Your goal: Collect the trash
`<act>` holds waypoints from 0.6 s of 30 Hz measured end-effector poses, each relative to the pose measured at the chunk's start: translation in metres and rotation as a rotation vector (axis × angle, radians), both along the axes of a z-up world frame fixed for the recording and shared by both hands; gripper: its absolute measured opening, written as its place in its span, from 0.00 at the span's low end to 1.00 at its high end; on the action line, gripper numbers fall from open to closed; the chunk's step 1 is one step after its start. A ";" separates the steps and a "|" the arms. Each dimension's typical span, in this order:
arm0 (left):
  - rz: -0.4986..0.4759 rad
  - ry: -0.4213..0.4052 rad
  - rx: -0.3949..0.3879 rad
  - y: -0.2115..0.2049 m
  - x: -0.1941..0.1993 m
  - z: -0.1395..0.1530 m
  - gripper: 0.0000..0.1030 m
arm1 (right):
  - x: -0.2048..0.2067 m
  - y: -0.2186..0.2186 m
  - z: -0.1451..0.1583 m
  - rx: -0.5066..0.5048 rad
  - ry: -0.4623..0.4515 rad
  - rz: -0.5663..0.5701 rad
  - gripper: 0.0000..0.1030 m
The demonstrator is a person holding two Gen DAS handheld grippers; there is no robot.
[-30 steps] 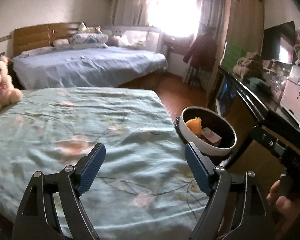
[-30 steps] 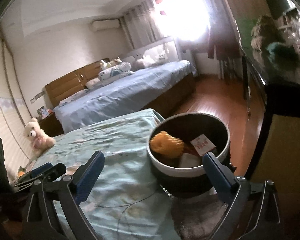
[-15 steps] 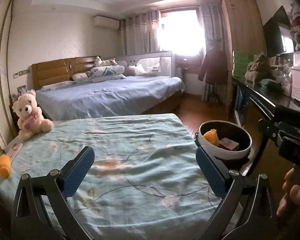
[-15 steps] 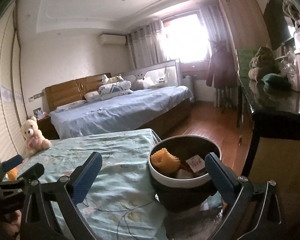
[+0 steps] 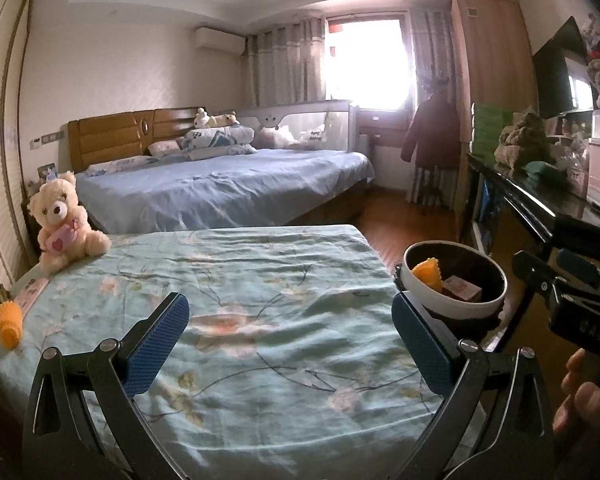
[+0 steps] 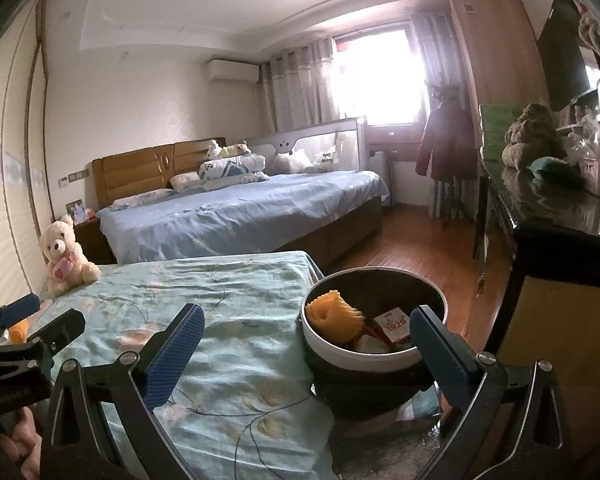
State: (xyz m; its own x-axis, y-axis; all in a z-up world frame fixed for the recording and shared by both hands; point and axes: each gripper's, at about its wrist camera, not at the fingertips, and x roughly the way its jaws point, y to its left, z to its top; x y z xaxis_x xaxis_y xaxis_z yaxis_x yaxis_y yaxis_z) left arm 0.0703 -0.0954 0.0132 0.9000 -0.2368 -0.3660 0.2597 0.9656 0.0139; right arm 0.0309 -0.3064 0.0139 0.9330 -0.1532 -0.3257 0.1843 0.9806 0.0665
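in the left wrist view, the left gripper (image 5: 290, 338) hangs above the near bed with the pale green flower-print sheet (image 5: 236, 280), its two blue ribbed fingers (image 5: 156, 342) spread wide with nothing between them. off the right edge of that bed stands the round black trash bin with a white rim (image 5: 454, 308). inside it lie a crumpled orange ridged wrapper (image 5: 428, 272) and a small red and white carton (image 5: 462, 290). at the far left edge of the bed lies an orange ridged piece of trash (image 5: 9, 322), just beside a flat pinkish card (image 5: 30, 292). a cream teddy bear holding a pink heart (image 5: 62, 224) sits at the bed's far left corner. at the right edge of the view the right gripper (image 5: 572, 276) shows from the side, a bare hand (image 5: 576, 394) under it. beyond the near bed stands a second bed with a blue sheet and a wooden headboard (image 5: 220, 184).

in the right wrist view, the right gripper (image 6: 306, 354) also has its blue fingers (image 6: 174, 354) wide apart and empty. the bin (image 6: 374, 354) sits between them, nearer the right finger, with the orange wrapper (image 6: 334, 316) on the left inside and the carton (image 6: 394, 324) beside it. the green sheet (image 6: 204, 304) runs off to the left, the teddy bear (image 6: 64, 258) at its far corner. the left gripper (image 6: 36, 320) shows at the left edge, its fingers apart, with the orange trash piece (image 6: 19, 333) partly hidden behind it. a dark glossy sideboard (image 6: 556, 216) runs along the right.
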 end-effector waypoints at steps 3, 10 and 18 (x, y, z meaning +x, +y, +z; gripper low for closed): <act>0.009 0.006 -0.002 0.001 0.001 0.000 1.00 | 0.000 0.001 -0.001 0.007 0.003 0.006 1.00; 0.014 -0.006 0.000 -0.001 0.000 0.000 1.00 | 0.001 0.002 0.000 0.007 0.008 0.011 1.00; 0.024 -0.017 0.006 -0.001 -0.002 0.002 1.00 | 0.001 0.002 0.001 0.009 0.007 0.013 1.00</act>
